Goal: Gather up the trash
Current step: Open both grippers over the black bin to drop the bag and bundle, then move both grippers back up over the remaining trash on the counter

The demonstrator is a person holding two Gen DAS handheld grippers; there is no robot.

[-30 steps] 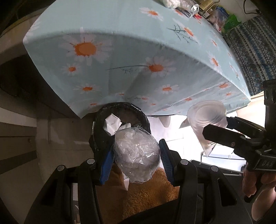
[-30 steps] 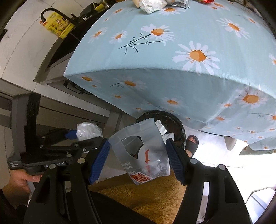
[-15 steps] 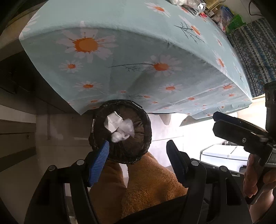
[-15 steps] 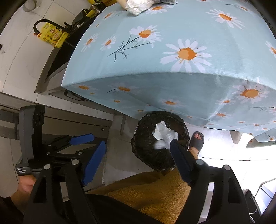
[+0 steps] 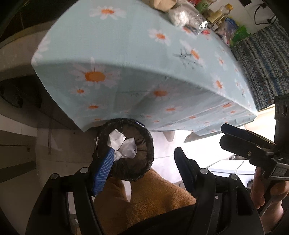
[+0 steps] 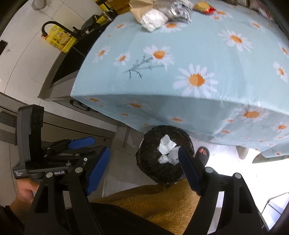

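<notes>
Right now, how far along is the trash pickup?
Done: crumpled white trash sits in the black bin. In hand: nothing; left gripper and right gripper are both open and empty. Left: wrappers lie at the table's far end.

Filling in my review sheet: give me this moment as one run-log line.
left tool: open, empty | right tool: open, empty | bin: under table edge, white crumpled trash inside | tablecloth: wrappers remain

Home kitchen: sink tap (image 6: 47,25), daisy tablecloth (image 6: 207,54), tiled floor (image 6: 121,170), lined bin (image 6: 162,173).
</notes>
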